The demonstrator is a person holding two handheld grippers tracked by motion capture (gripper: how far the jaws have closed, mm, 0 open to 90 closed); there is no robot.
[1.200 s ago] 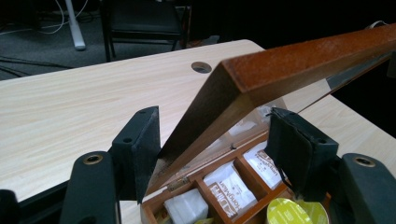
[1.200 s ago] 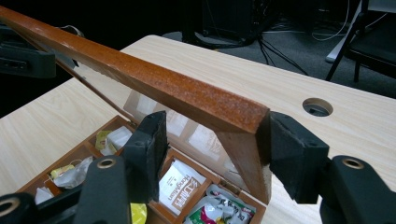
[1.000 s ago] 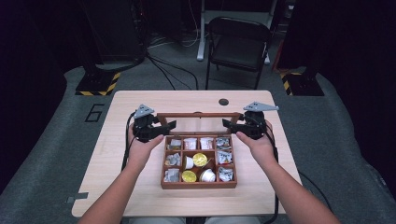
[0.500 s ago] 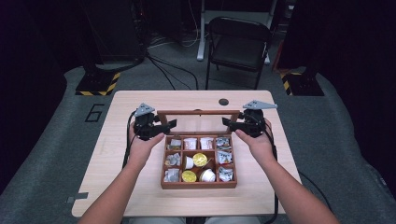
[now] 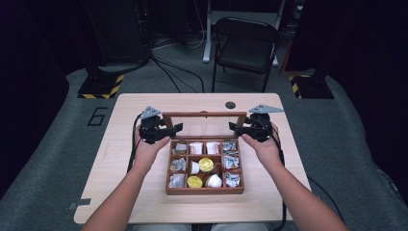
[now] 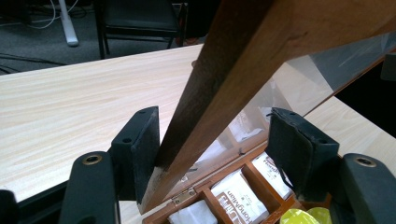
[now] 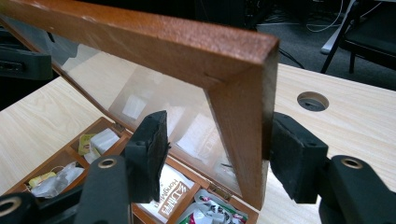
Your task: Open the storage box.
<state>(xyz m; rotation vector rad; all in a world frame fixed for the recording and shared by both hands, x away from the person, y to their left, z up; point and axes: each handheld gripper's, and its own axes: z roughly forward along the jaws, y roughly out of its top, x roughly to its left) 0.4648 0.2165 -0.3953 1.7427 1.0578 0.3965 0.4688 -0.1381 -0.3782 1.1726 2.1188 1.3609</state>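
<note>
A wooden compartment box point(image 5: 204, 190) sits on the table with its glass-paned lid point(image 5: 202, 114) tilted up at the back. My left gripper point(image 5: 175, 128) straddles the lid's left side rail point(image 6: 219, 93): one pad touches the wood and the other stands apart from it, so the jaws are open. My right gripper point(image 5: 234, 127) straddles the right side rail point(image 7: 243, 121) the same way, with one pad against the outer edge and a gap at the other pad. The compartments hold tea sachets point(image 6: 238, 196), gold capsules point(image 5: 206, 164) and small white cups point(image 5: 214, 181).
The pale wooden table point(image 5: 144, 108) has a round cable hole point(image 5: 230, 105) behind the lid. A dark folding chair point(image 5: 245, 43) stands beyond the far edge, with cables and stand bases on the grey floor.
</note>
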